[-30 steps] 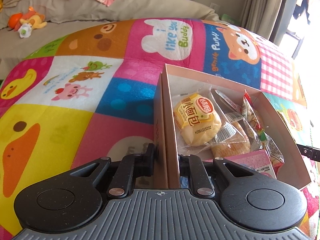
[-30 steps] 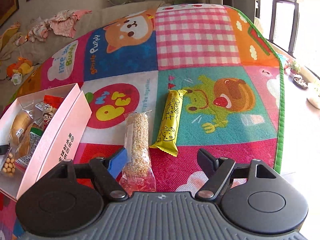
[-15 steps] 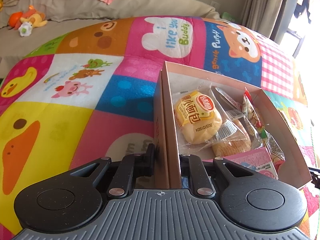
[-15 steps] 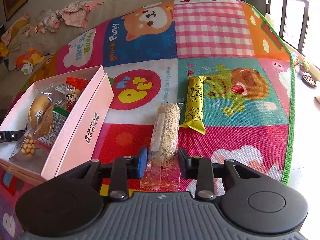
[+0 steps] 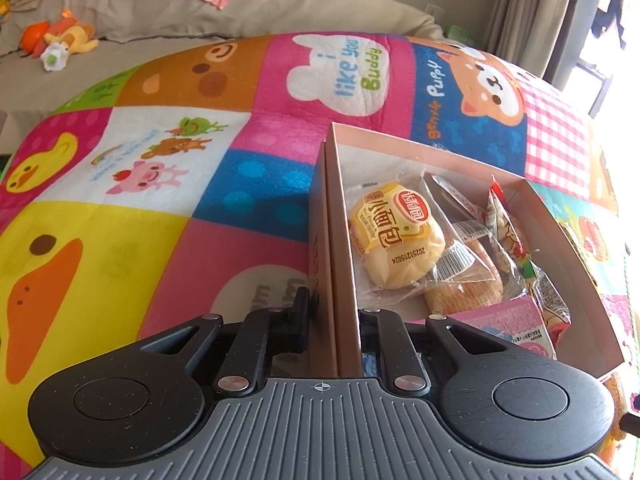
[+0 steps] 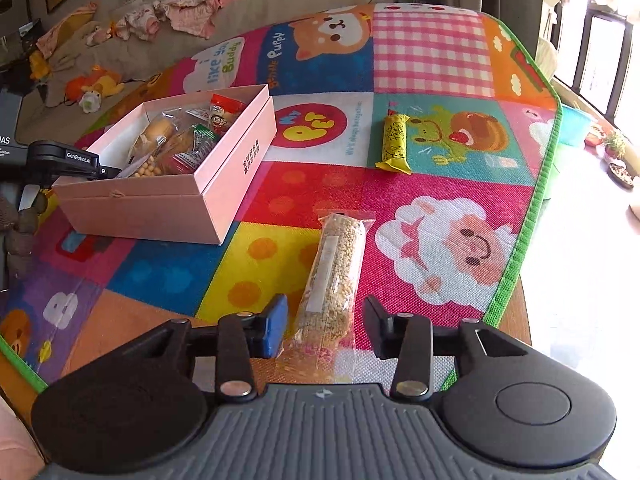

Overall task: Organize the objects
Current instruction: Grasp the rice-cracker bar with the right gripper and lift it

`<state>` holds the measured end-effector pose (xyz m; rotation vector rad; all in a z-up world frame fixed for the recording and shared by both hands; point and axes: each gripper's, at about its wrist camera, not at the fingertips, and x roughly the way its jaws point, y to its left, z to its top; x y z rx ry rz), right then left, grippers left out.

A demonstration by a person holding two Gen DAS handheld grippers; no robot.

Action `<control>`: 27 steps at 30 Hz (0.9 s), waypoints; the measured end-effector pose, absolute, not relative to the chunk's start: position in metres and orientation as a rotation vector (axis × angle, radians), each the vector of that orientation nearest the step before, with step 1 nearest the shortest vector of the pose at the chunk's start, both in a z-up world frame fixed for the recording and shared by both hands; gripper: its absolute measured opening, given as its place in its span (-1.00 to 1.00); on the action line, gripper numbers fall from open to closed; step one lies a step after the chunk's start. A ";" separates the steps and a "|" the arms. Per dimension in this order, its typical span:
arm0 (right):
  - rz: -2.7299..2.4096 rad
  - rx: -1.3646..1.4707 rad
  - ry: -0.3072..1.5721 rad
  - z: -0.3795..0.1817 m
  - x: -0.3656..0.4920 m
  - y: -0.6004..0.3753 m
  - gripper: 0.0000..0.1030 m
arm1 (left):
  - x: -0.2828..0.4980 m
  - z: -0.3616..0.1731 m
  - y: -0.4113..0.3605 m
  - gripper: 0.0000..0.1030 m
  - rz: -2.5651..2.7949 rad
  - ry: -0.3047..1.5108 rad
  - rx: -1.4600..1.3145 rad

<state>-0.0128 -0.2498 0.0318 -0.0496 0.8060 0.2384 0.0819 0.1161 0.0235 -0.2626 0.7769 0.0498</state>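
A pink cardboard box [image 5: 340, 240] holds several wrapped snacks, among them a yellow bun packet [image 5: 394, 236]. My left gripper [image 5: 334, 320] is shut on the box's near wall. The box also shows in the right wrist view [image 6: 224, 168], with the left gripper [image 6: 68, 158] at its far left side. My right gripper [image 6: 326, 326] is shut on the near end of a clear packet of puffed grain bar [image 6: 334, 276] and holds it lifted above the mat. A yellow snack bar [image 6: 394, 142] lies on the mat beyond, on the frog picture.
A colourful cartoon play mat [image 6: 440, 240] covers the surface, with a green border and the edge at the right. A beige sofa [image 5: 160, 20] with clothes and plush toys stands behind. A window and plants are at the far right.
My right gripper has closed on the grain bar packet and lifted it back and up, so the box and yellow bar look farther. The left gripper stays clamped on the box wall.
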 end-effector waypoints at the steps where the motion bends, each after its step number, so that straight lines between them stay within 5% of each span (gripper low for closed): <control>1: 0.230 -0.046 0.801 0.032 -0.009 -0.250 -0.05 | 0.082 0.024 0.116 -0.68 0.051 0.778 -0.261; 8: 0.198 0.005 0.831 0.013 0.039 -0.243 0.00 | 0.083 0.024 0.115 -0.69 0.052 0.787 -0.252; 10: 0.203 -0.027 0.828 0.014 0.037 -0.238 -0.36 | 0.083 0.024 0.115 -0.69 0.052 0.786 -0.251; 12: 0.216 -0.033 0.831 0.020 0.030 -0.235 -0.43 | 0.083 0.024 0.115 -0.69 0.053 0.785 -0.254; 27: 0.368 -0.014 0.605 0.132 -0.041 -0.222 -0.44 | 0.081 0.023 0.117 -0.67 0.045 0.779 -0.278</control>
